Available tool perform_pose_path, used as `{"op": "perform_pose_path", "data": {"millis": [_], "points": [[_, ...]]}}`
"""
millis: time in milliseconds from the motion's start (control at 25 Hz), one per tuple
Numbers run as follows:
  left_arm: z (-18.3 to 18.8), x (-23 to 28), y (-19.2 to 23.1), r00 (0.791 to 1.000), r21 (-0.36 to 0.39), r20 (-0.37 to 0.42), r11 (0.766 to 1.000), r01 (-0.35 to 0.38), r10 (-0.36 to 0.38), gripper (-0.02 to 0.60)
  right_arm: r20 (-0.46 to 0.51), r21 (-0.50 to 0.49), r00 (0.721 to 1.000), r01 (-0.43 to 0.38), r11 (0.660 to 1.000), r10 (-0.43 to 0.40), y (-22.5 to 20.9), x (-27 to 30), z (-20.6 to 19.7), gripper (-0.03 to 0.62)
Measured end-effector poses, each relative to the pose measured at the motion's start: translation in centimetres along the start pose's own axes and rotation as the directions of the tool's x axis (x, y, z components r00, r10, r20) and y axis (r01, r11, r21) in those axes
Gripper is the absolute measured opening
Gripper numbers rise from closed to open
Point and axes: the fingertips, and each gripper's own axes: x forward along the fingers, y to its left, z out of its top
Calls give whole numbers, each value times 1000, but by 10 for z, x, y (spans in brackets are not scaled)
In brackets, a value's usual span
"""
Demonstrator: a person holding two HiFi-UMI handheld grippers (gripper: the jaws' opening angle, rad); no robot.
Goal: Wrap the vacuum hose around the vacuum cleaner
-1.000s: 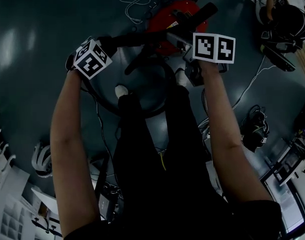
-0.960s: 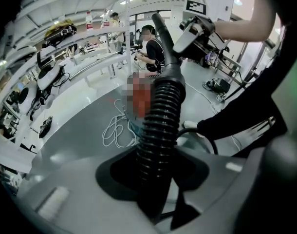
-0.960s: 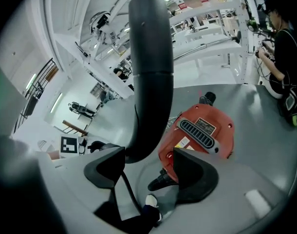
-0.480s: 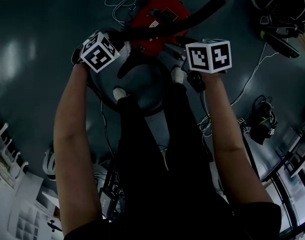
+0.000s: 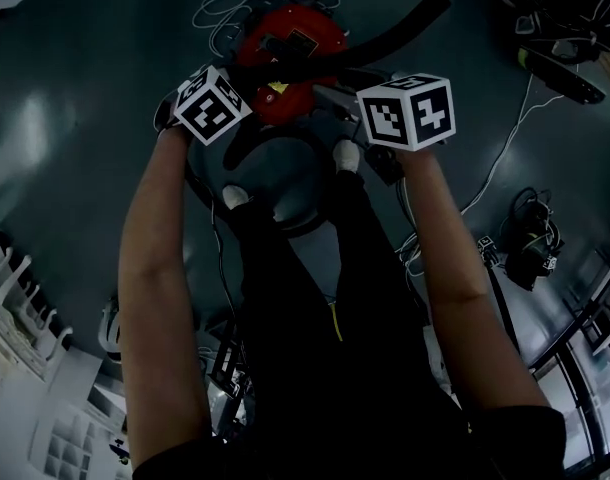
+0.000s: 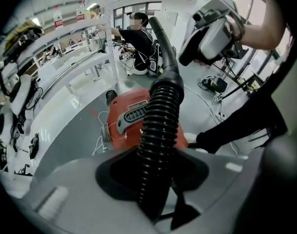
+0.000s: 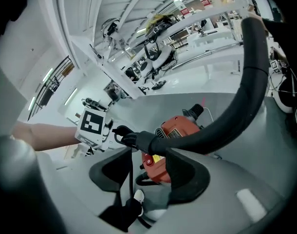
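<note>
Now, we note the left gripper (image 6: 153, 179) clamped on the ribbed hose (image 6: 160, 116), its fingers (image 6: 65, 189) pressing it from both sides just on our side of the red vacuum cleaner (image 5: 285, 40), which stands on the floor (image 5: 85, 88). From that grip the hose rises over the vacuum cleaner into a smooth black tube (image 7: 246, 82) arcing away beyond it. The right gripper (image 7: 139, 174) hangs beside the vacuum cleaner, fingers half apart and just now closing. The tube crosses one fingertip, unpinched; only the vacuum cleaner shows through the gap.
</note>
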Motion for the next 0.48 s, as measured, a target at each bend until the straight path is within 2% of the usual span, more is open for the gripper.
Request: {"op": "perform_pose_path", "data": {"millis": [240,480], "points": [[38,8,-14,1000,-4,-12,1000,10,-10,173,-1,-134,1000,-4,991,4,-17,-15,14,241],[55,12,-19,1000,28,4,999,30,-30,175,-51,-363,999,-22,931,3,-14,-4,35,258]]}}
